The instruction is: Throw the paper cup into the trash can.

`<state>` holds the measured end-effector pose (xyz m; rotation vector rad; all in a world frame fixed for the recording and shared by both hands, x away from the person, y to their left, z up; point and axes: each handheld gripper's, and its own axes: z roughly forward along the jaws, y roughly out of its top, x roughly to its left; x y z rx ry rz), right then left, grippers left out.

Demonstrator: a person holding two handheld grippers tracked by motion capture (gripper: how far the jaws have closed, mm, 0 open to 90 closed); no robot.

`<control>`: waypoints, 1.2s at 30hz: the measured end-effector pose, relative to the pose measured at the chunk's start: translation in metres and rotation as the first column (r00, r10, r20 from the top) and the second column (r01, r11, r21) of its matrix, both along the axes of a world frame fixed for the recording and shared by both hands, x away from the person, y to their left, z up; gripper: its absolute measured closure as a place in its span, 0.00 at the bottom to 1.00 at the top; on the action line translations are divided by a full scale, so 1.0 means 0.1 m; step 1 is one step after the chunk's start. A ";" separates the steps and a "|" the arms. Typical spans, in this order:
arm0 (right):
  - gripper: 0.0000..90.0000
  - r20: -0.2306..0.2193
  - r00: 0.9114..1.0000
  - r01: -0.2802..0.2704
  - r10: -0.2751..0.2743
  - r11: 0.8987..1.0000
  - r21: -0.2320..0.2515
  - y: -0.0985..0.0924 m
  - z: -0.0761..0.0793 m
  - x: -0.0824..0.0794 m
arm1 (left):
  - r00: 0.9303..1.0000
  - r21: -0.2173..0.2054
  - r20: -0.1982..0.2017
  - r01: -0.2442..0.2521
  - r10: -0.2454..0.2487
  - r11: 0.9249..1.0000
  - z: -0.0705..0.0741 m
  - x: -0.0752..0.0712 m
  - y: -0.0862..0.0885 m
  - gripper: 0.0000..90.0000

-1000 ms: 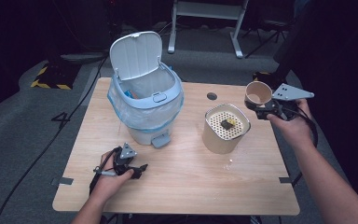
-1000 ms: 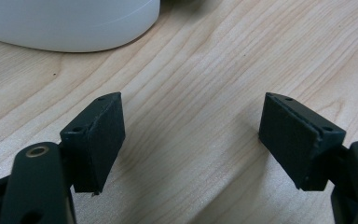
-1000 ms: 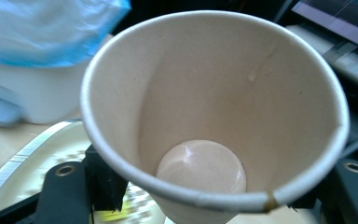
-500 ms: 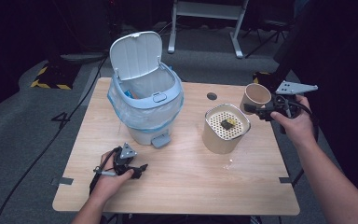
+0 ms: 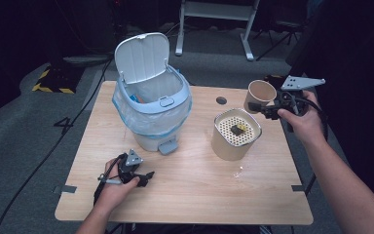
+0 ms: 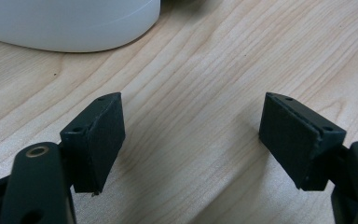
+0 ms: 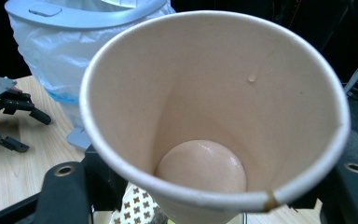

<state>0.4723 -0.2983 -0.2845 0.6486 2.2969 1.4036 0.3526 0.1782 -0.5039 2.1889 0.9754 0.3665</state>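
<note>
Right gripper clamped on paper cup, held tilted above table's far right, just beside strainer canister; slightly lower than before. Left gripper unmoved on table, jaws wide apart, empty.

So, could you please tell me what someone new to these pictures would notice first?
Probably the white pedal bin near the middle of the wooden table, its lid up and a clear liner inside. To its right, the right gripper holds a tan paper cup, tilted, above a round beige container with a perforated top. The left gripper rests open on the near left of the table.
</note>
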 end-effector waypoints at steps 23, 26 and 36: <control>0.34 0.038 0.995 -0.093 0.093 0.996 0.003 0.63 0.39 0.16 | 1.000 0.004 0.002 -0.003 0.003 1.000 0.00 0.00 0.00 0.25; 0.34 0.036 0.993 -0.115 0.114 0.993 0.015 0.72 0.42 0.19 | 1.000 0.003 0.000 -0.008 0.008 1.000 0.00 0.00 -0.01 0.25; 0.34 0.026 0.987 -0.162 0.161 0.986 0.044 1.12 0.47 0.30 | 1.000 0.000 0.001 -0.012 0.012 1.000 0.00 0.02 -0.01 0.25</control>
